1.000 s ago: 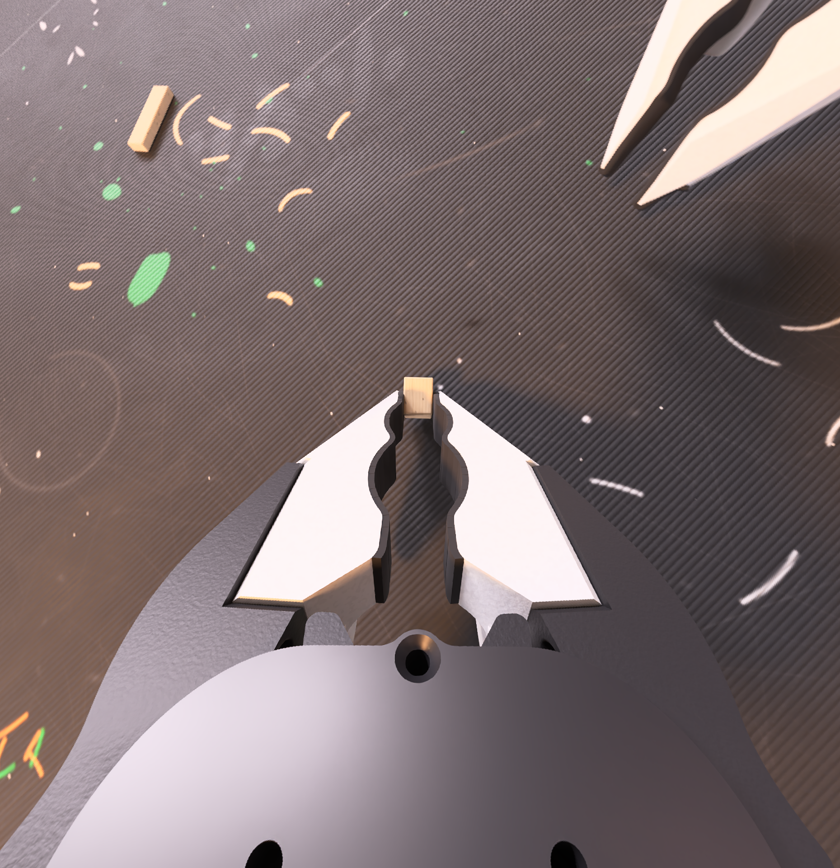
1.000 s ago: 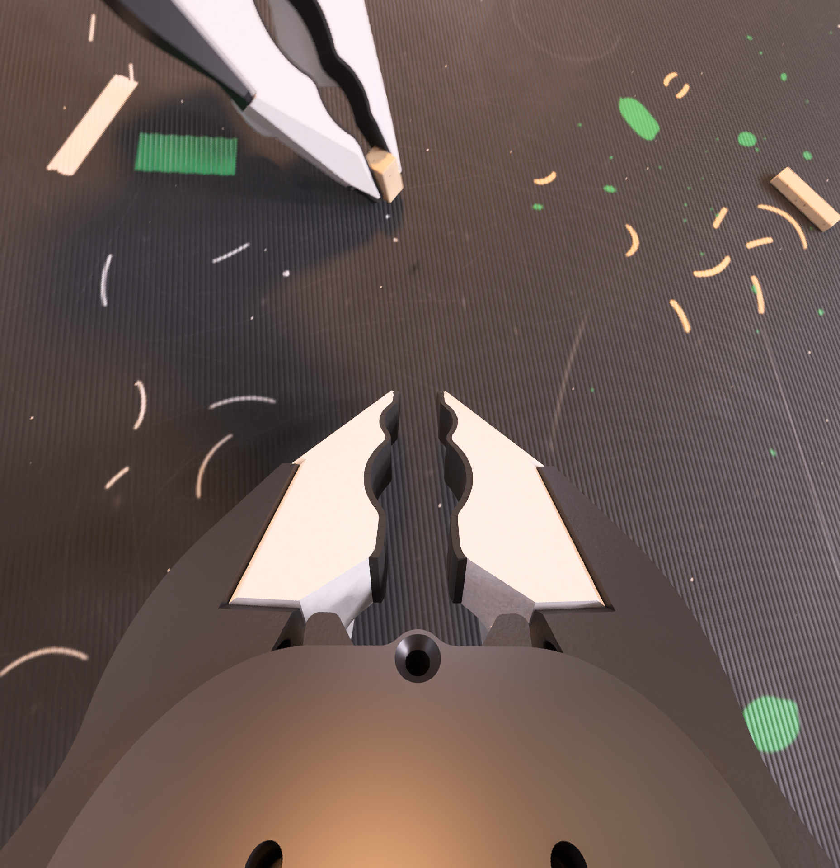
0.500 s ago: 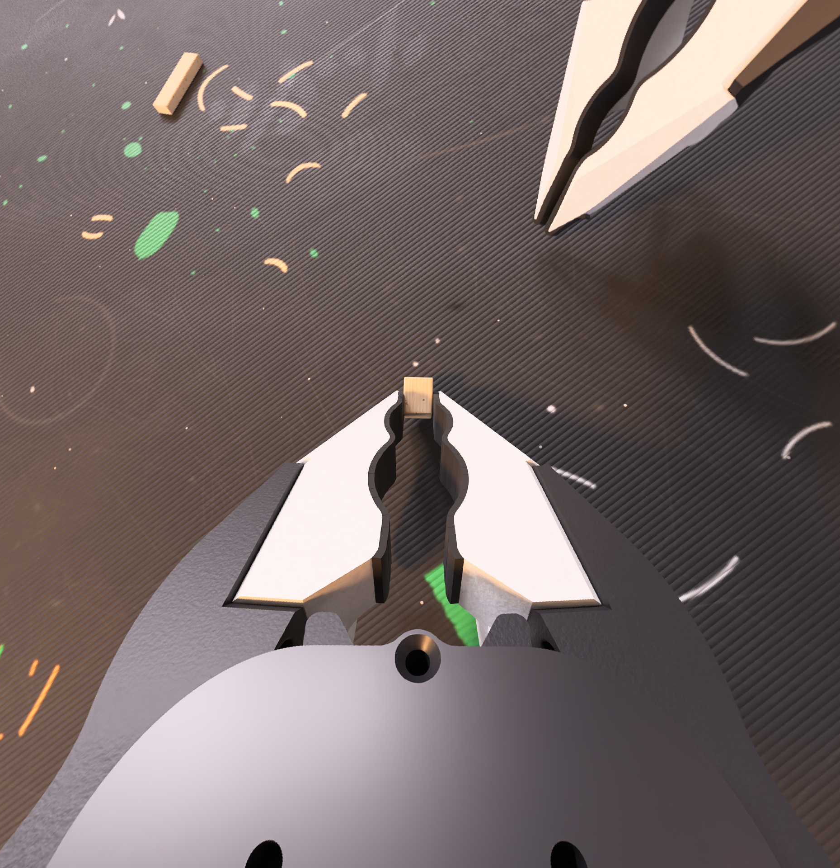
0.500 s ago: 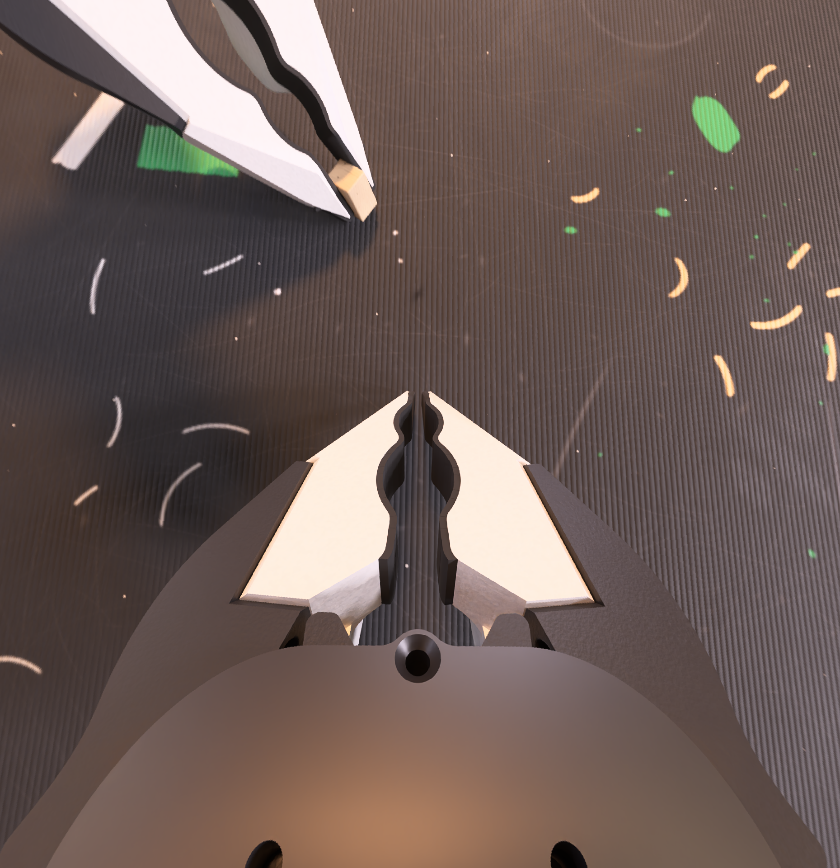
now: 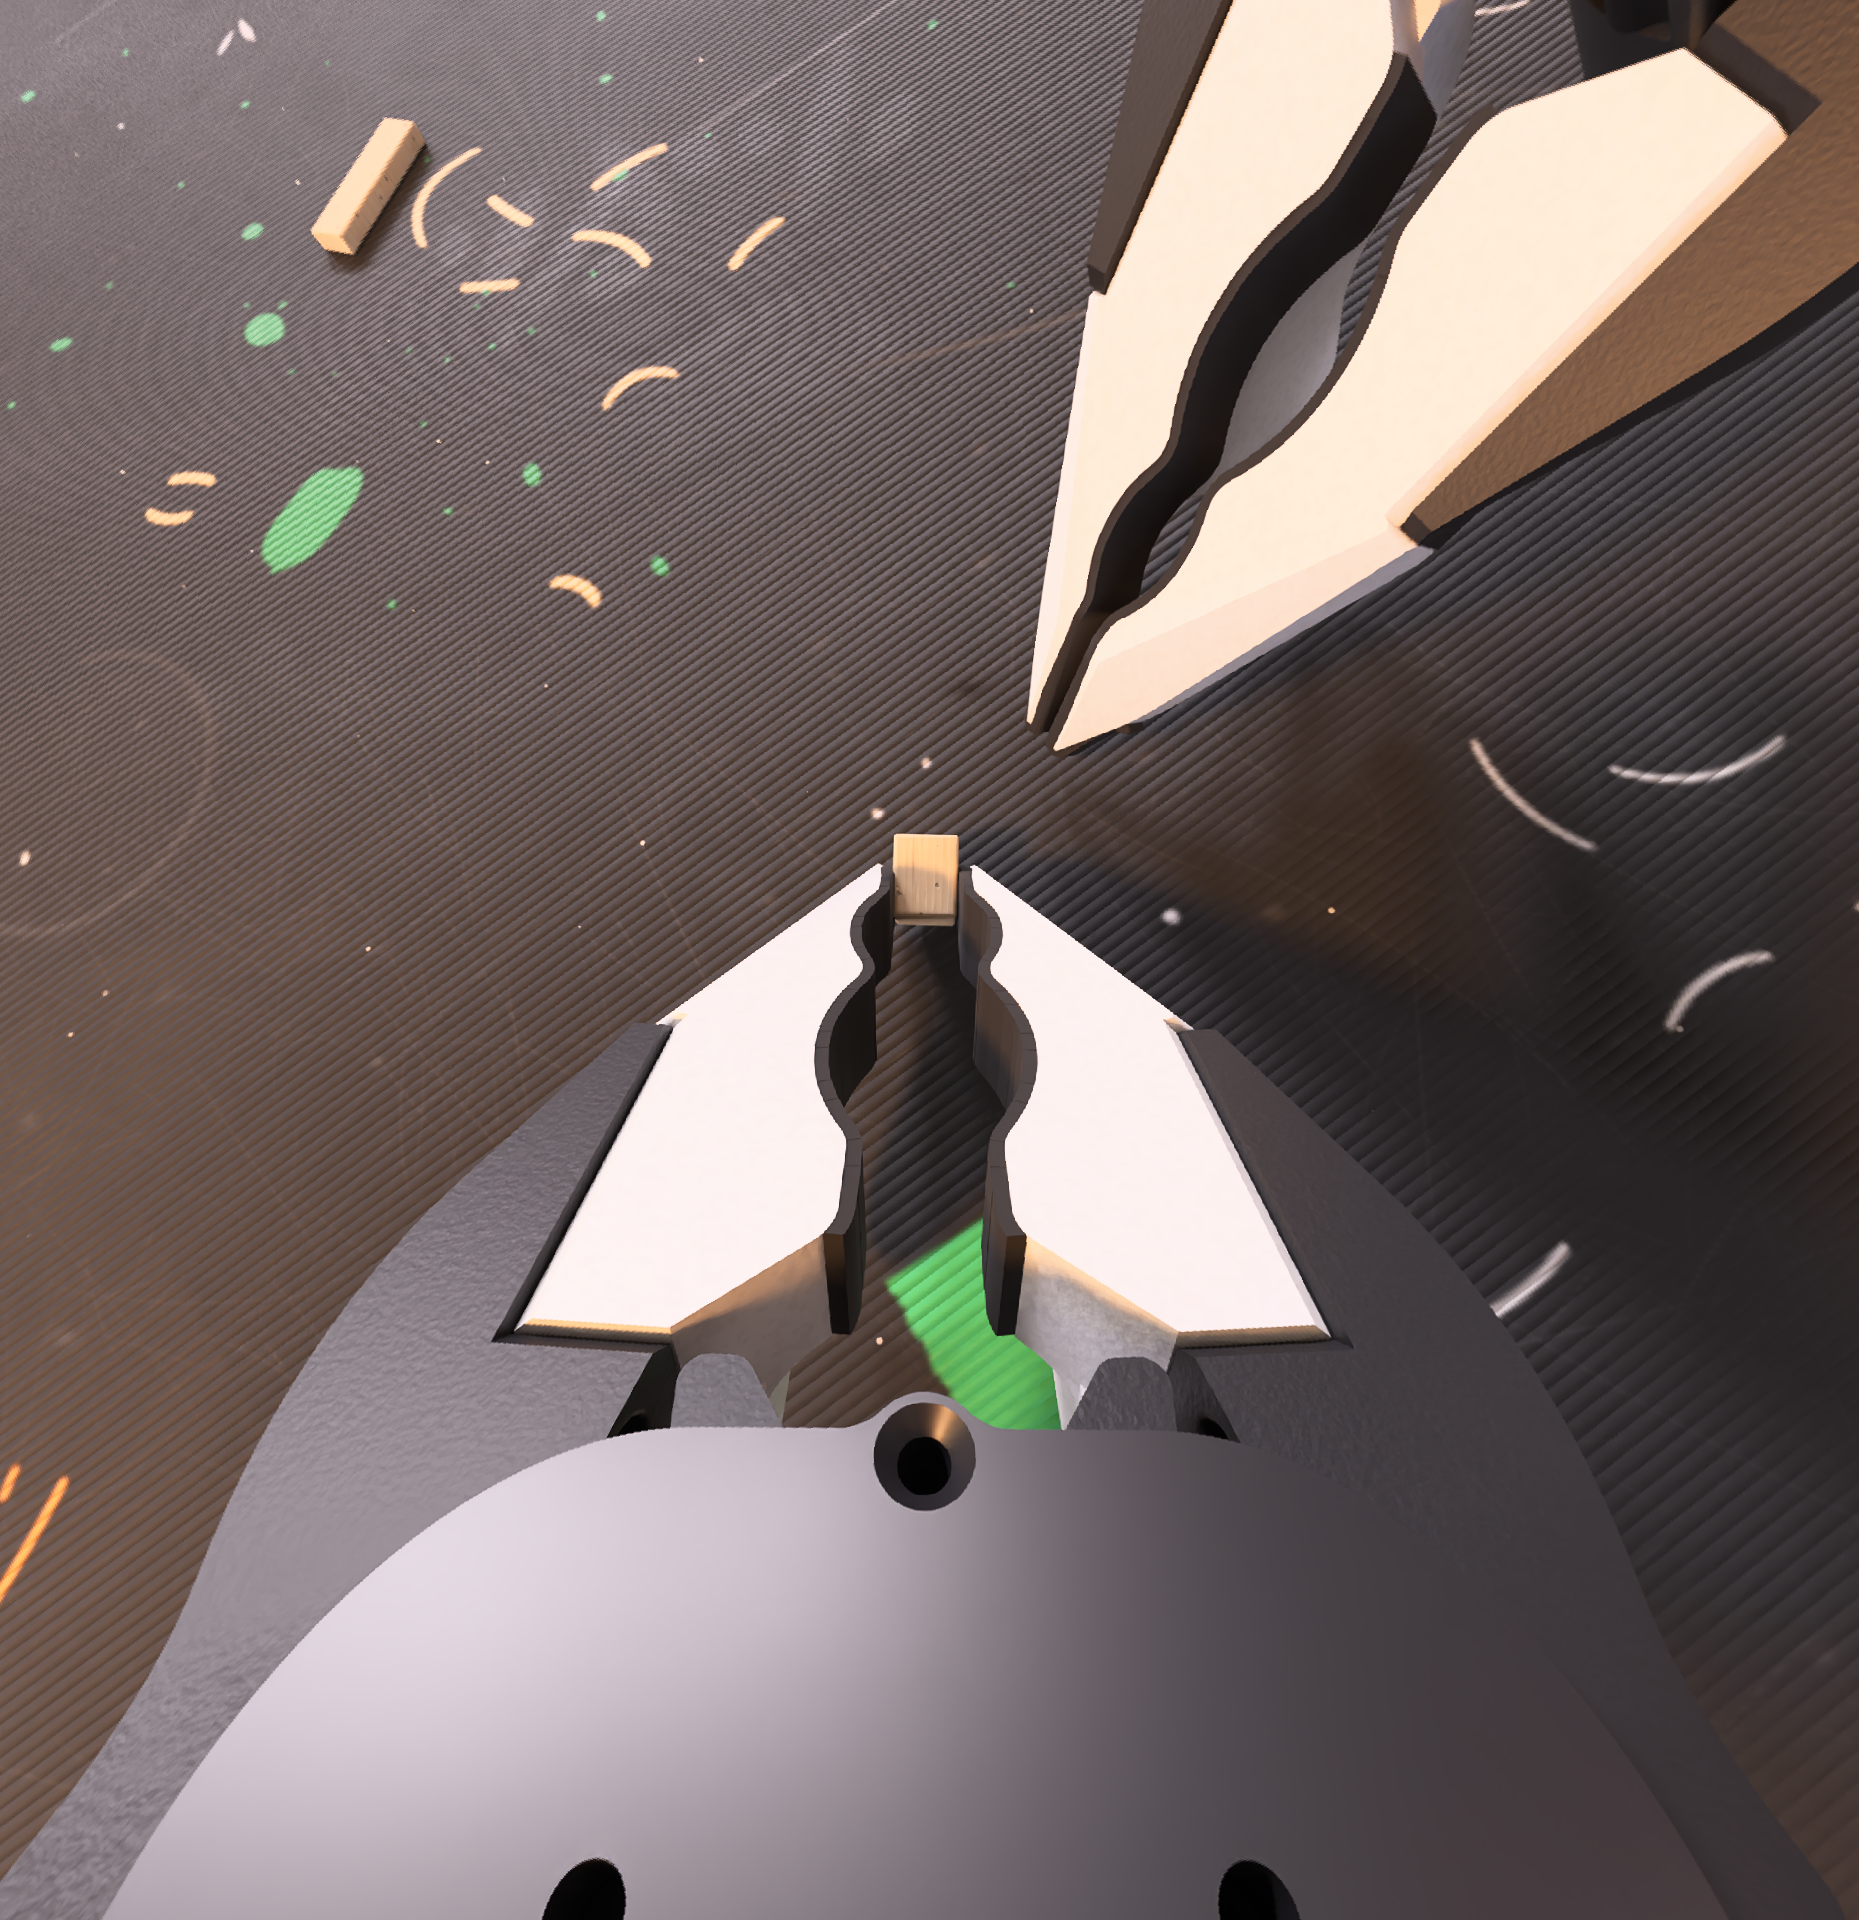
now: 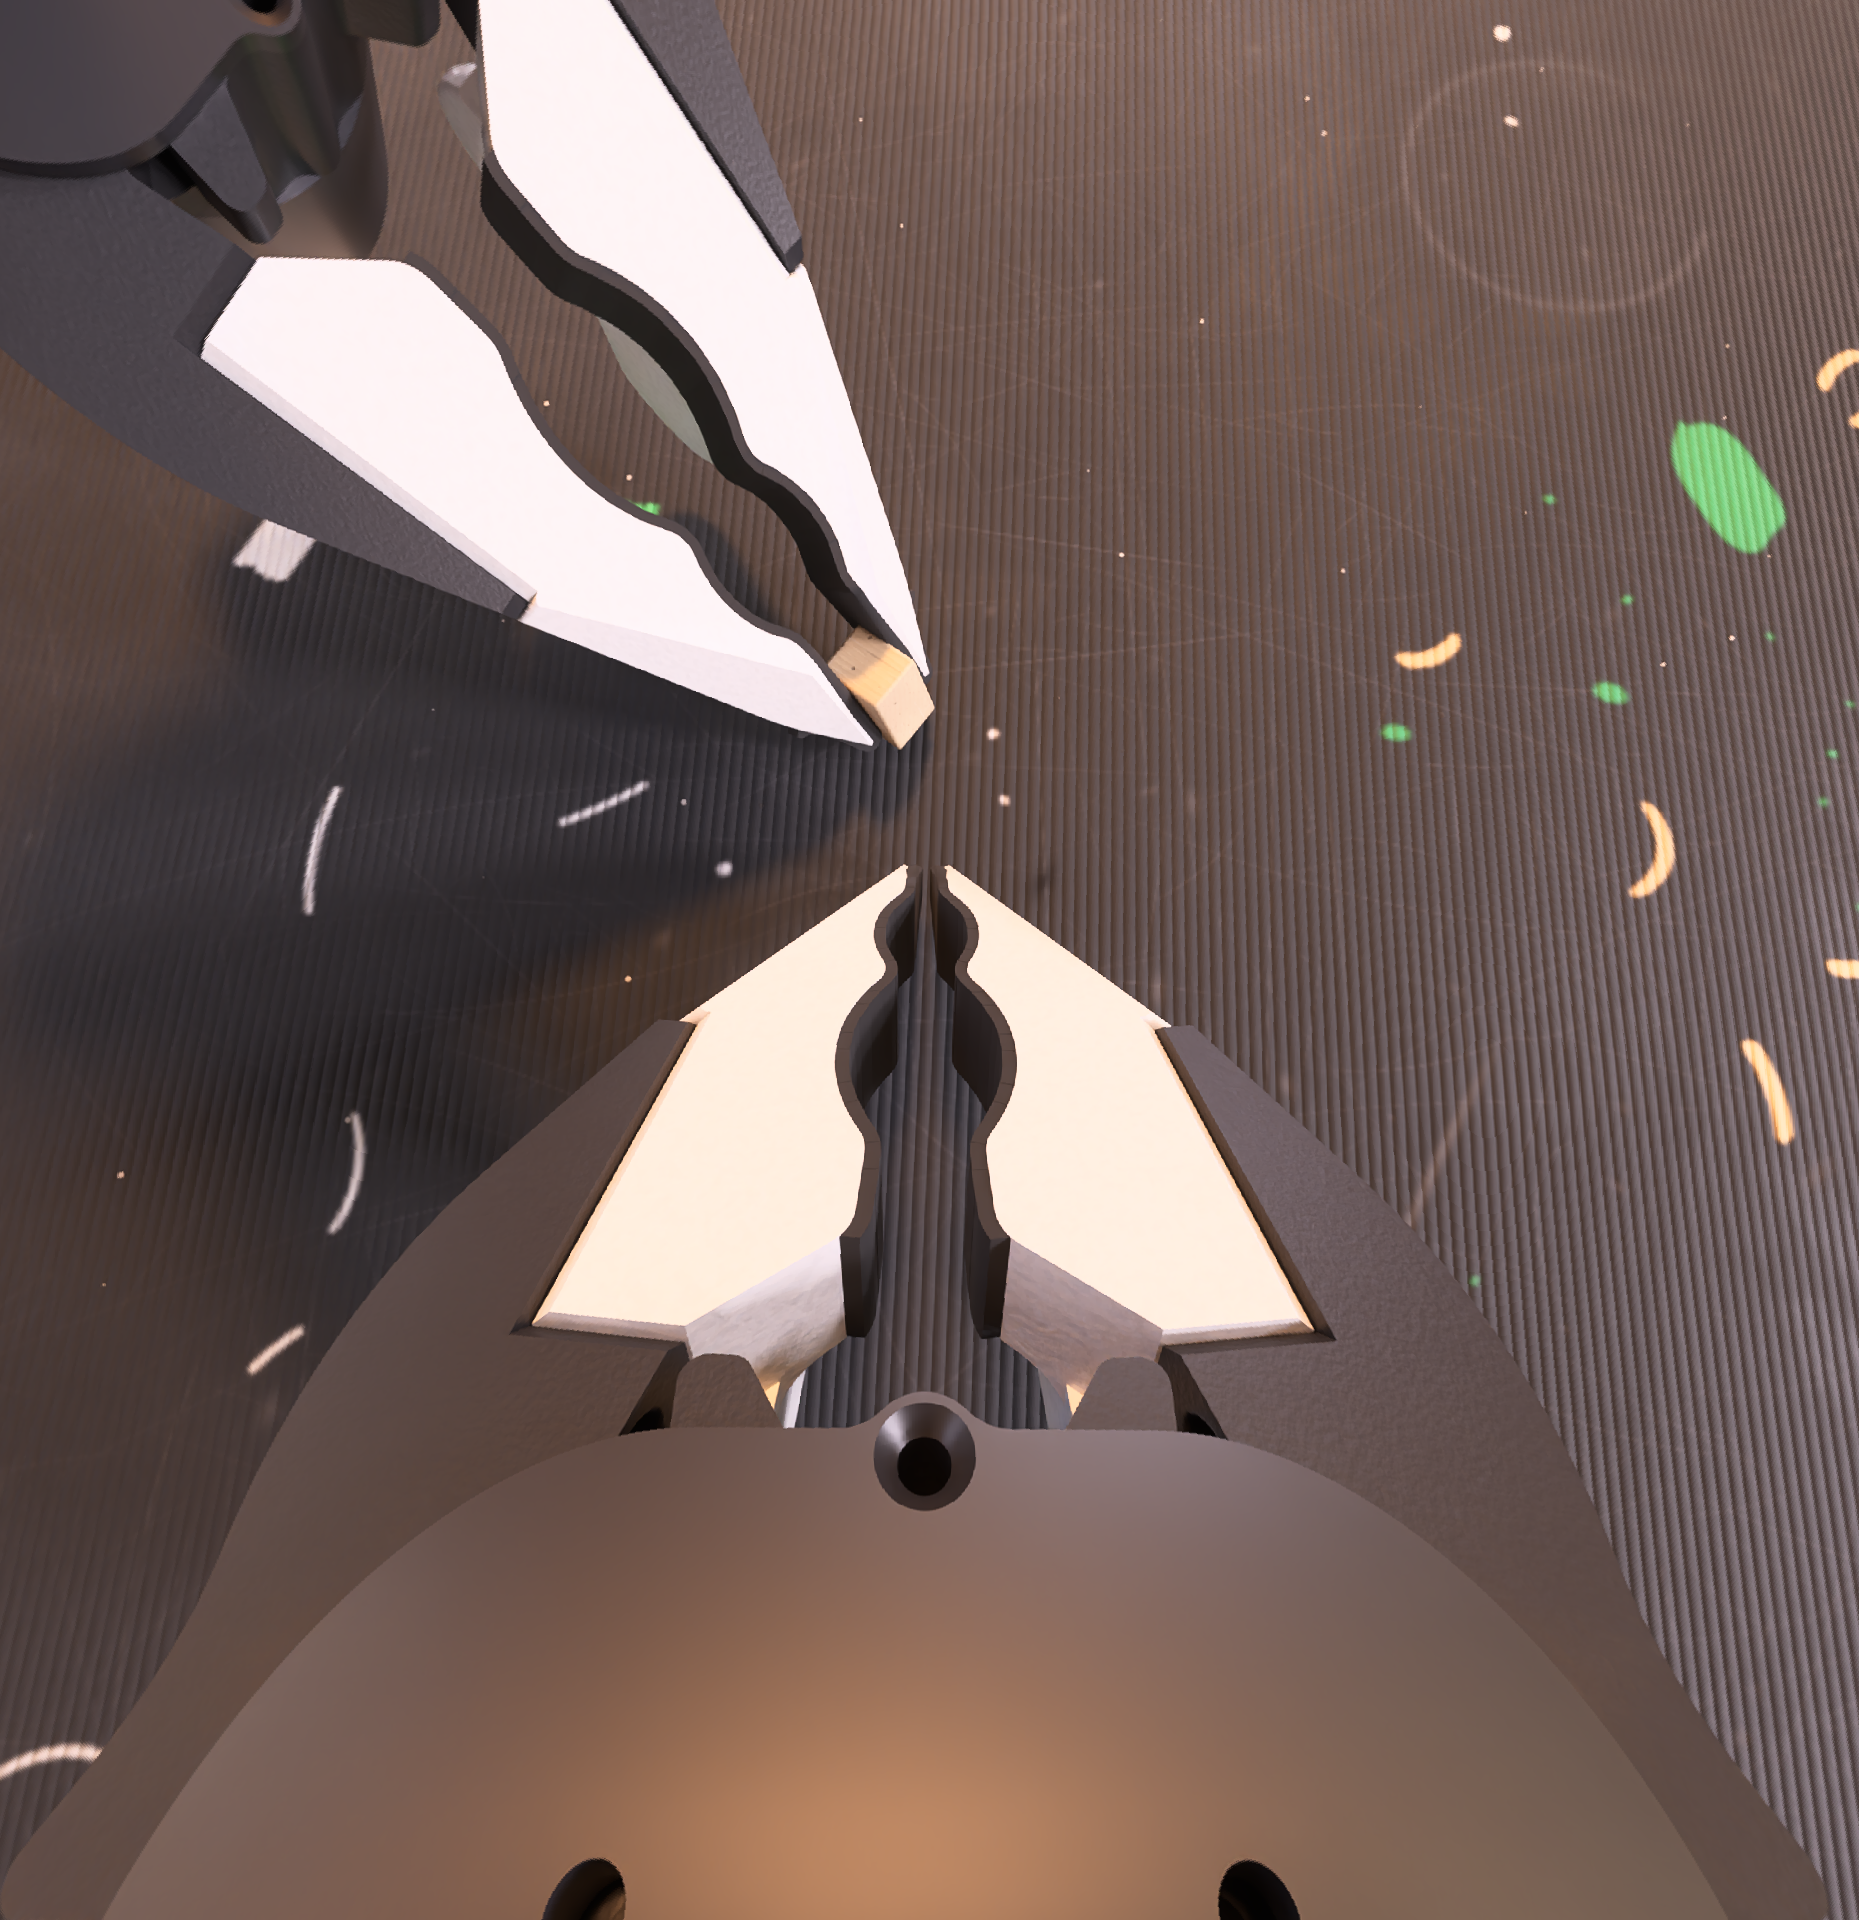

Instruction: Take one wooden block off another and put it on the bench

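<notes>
Transport step, by my reading: left tool (image 5: pixel 925 883) pinches the small wooden block (image 5: pixel 925 880) just above the bench (image 5: pixel 592 831); right tool (image 6: pixel 923 878), closed and empty, hovers near. Next: lower, release.

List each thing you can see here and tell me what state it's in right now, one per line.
Left tongs: shut on the small wooden block, held at the tips.
Small wooden block: gripped between the left tongs' tips, seemingly just above the bench.
Right tongs: shut, holding nothing.
Long wooden block: lying flat on the bench, untouched.
Bench: dark ribbed surface, flecked with green, orange and white marks.
</notes>
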